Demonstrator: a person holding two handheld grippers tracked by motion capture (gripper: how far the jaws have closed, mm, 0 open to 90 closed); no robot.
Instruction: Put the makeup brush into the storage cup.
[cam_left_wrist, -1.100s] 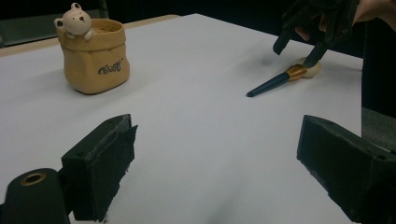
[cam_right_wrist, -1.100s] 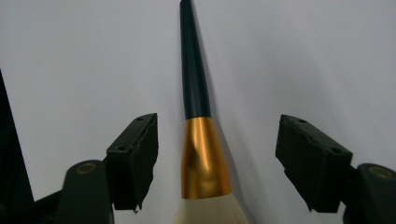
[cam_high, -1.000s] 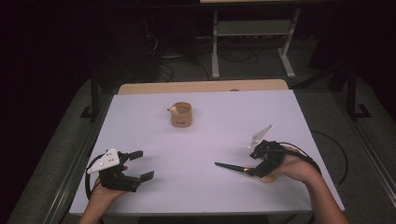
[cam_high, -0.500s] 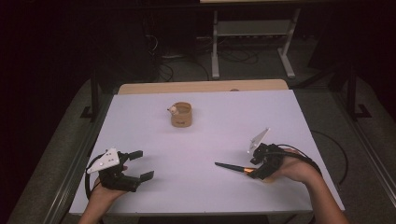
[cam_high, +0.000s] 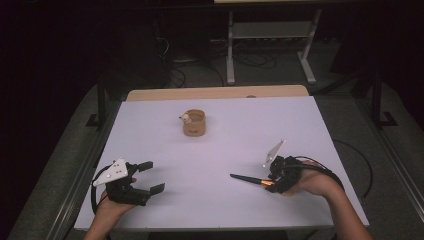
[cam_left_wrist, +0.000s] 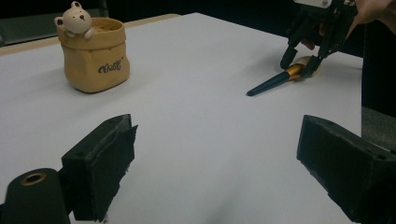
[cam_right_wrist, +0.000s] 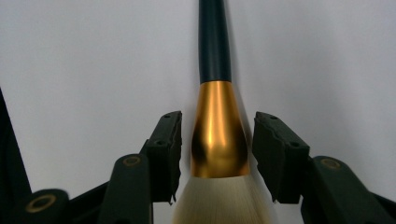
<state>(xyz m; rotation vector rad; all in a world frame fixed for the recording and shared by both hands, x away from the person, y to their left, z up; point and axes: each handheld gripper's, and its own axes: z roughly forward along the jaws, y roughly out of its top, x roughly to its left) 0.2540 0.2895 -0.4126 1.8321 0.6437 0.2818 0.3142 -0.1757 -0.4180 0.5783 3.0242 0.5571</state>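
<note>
Since the earlier frame the right hand-held gripper (cam_high: 278, 181) is settling lower over the makeup brush (cam_right_wrist: 215, 121) lying on the white table (cam_high: 225, 150), jaws straddling its gold ferrule without quite clamping, while the left hand-held gripper (cam_high: 150, 176) is resting open and empty, the bear-trimmed pouch (cam_high: 194, 122) standing farther back.

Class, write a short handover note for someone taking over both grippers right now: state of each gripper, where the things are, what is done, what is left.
Right gripper: open, fingers either side of the brush's gold collar, not yet closed on it.
Left gripper: open, holding nothing, at the table's near left.
Brush: lying flat on the table, handle pointing left, bristles toward the right hand.
Bear pot: upright, far centre, untouched.
Done: right gripper lined up on the brush.
Left: close, lift; probably carry it to the pot.
</note>
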